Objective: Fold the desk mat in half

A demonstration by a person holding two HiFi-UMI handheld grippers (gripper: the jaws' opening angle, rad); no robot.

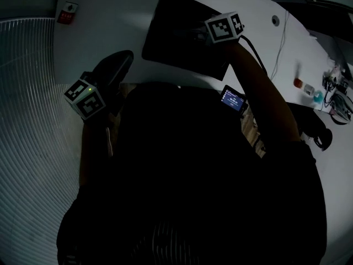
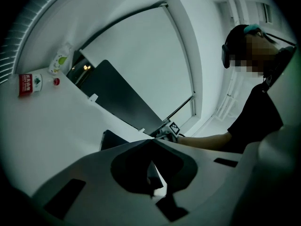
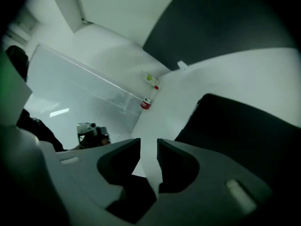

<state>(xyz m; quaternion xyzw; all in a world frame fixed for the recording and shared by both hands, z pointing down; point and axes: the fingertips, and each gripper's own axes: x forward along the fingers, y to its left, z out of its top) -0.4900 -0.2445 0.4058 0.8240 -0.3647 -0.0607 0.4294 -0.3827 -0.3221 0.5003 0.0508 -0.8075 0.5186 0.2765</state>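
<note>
Jaws over white table (image 1: pixel 110 32), dark mat (image 1: pixel 174 35)

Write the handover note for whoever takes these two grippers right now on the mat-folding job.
Left gripper: jaws together, nothing in them, near the table's edge and clear of the mat.
Right gripper: jaws apart, nothing between them, by the desk mat edge.
Mat: flat on the white table, held by neither gripper.
Done: it looks doubled over, but the dim views don't confirm it.
Left: check that the edges line up; press the fold if needed.
</note>
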